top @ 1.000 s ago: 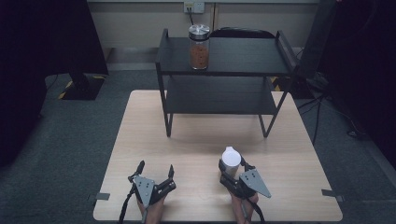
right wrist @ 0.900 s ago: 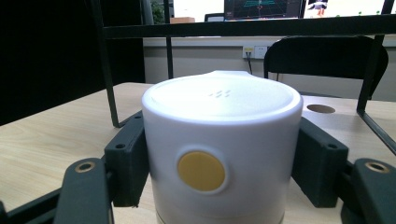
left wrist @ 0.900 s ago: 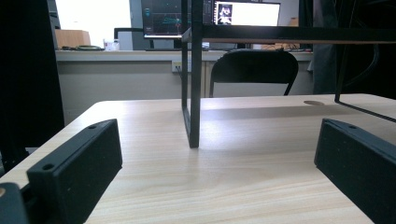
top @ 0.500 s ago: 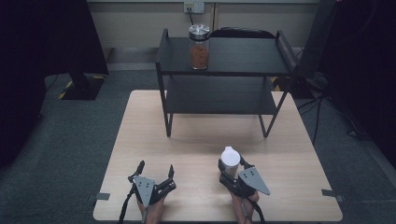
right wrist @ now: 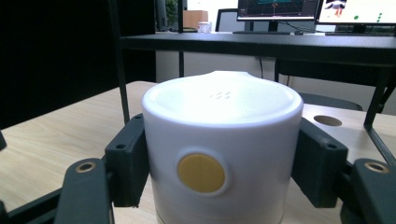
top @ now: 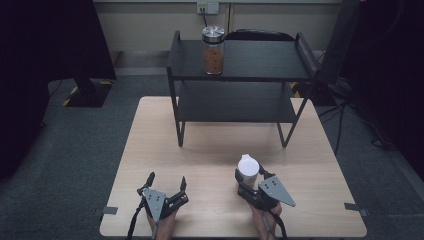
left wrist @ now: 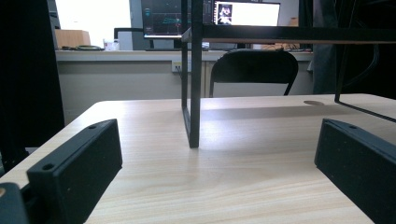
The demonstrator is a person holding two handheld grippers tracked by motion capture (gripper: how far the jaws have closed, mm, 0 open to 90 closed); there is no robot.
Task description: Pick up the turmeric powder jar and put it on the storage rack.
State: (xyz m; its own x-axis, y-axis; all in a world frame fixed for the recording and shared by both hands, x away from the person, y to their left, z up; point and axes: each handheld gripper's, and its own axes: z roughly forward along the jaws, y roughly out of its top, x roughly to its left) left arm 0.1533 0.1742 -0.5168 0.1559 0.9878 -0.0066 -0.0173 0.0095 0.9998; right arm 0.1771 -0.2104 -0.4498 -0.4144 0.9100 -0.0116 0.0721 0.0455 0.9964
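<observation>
A white cylindrical container (top: 247,168) with a white lid and a round yellow button (right wrist: 201,173) on its side is clamped between the jaws of my right gripper (top: 248,181), near the table's front right. Both black pads (right wrist: 127,158) press on its sides, and it is held upright just above the wooden table (top: 215,150). My left gripper (top: 166,184) rests at the front left with its jaws spread wide and nothing between them; in the left gripper view its pads (left wrist: 79,163) frame bare tabletop.
A black two-tier metal shelf (top: 240,60) stands at the table's far half. On its top tier sits a glass jar (top: 213,50) with a metal lid and brown contents. One shelf leg (left wrist: 194,93) stands ahead of the left gripper. A chair (left wrist: 254,70) stands behind the table.
My right gripper has risen a little with the white container in it. The left gripper has stayed where it was.
</observation>
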